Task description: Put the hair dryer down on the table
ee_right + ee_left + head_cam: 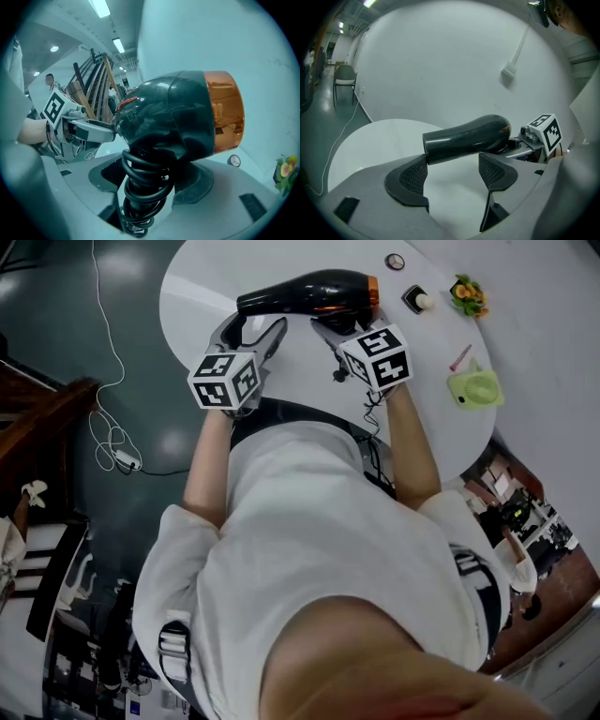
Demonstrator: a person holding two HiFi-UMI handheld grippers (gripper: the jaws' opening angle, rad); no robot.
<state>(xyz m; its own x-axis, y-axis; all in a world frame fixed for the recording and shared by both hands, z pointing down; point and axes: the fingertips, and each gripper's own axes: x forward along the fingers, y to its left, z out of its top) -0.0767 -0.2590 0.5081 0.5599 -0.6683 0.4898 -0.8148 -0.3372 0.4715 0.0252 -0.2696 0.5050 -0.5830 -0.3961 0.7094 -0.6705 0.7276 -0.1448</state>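
Head view shows a round white table (202, 282), smooth and matte. The hair dryer (309, 292) lies level over the left half of the tabletop, close to the edge nearest the person. It looks lifted clear, though I cannot tell whether it touches.

It is a hard, glossy black plastic barrel with a see-through orange nozzle. I judge it stiff, moderately heavy toward the barrel, and slippery on that curved shell. The handle is the surer hold.

The right gripper (145, 187) is clamped on the handle, which is wrapped in a springy coiled cord (140, 176) that adds grip. The left gripper (453, 171) stands spread, its ribbed pads (415, 176) just short of the barrel's blunt end and holding nothing.

A green holder (475, 388), small flowers (467, 294) and a pink pen (459, 357) sit by the right edge.
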